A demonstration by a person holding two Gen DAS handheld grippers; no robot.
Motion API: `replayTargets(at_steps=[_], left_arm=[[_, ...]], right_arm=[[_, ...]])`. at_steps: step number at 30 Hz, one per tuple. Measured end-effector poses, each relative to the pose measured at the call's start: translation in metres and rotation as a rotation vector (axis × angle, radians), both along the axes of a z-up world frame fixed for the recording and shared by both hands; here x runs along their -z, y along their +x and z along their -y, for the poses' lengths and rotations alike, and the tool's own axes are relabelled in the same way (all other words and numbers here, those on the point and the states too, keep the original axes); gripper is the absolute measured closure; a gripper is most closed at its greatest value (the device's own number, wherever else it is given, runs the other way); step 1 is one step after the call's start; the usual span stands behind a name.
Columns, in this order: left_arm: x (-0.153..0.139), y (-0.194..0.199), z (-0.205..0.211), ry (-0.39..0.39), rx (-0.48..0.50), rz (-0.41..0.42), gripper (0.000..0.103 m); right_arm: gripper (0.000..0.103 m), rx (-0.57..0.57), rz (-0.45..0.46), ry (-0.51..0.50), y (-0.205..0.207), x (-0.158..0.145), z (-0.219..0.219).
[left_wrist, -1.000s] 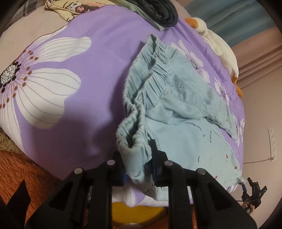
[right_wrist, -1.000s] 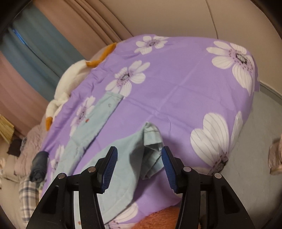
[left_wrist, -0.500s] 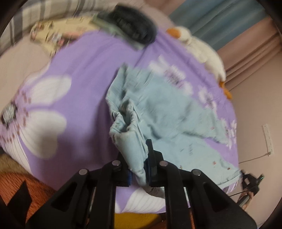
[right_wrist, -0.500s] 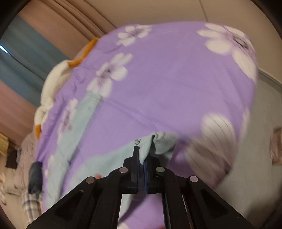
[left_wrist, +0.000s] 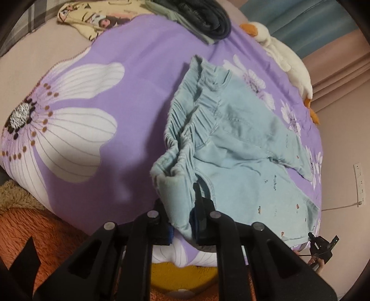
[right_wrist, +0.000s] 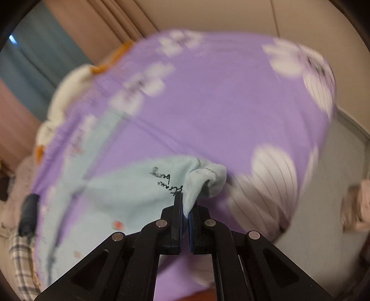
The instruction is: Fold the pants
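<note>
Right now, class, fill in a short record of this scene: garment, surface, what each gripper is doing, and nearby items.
garment: light blue pants, spread out, not yet folded
surface: purple flowered bedspread
left gripper: shut on the gathered waistband
right gripper: shut on a leg hem
nearby: white plush duck, dark folded clothes

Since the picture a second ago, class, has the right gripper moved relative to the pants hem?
Yes. The right gripper, earlier open around the hem, has closed onto the pants; against the purple bedspread, the hem is now bunched and lifted.
</note>
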State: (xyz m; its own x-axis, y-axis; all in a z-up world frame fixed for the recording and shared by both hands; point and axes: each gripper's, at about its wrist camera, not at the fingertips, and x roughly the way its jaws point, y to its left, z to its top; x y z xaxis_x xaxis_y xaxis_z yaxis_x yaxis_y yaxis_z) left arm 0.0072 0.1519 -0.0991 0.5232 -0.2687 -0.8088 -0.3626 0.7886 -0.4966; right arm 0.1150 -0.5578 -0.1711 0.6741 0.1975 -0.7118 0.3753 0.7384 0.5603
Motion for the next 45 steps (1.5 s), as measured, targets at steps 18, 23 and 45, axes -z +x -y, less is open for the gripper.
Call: replayTargets(at_steps=[18,23,45], left_arm=[[0.019,-0.001,-0.002,0.087,-0.021,-0.073,0.086],[0.021,-0.004,-0.001,0.091,-0.024,-0.061,0.085],[0.017,-0.012,-0.004,0.131,-0.070,-0.062,0.057]], right_arm=[[0.099,-0.005,-0.024,-0.002,-0.010,0.012,-0.004],[0.099,0.002,-0.040,-0.033,-0.008,0.012,-0.010],[0.035,-0.204,-0.140,-0.144,0.092,-0.019,-0.018]])
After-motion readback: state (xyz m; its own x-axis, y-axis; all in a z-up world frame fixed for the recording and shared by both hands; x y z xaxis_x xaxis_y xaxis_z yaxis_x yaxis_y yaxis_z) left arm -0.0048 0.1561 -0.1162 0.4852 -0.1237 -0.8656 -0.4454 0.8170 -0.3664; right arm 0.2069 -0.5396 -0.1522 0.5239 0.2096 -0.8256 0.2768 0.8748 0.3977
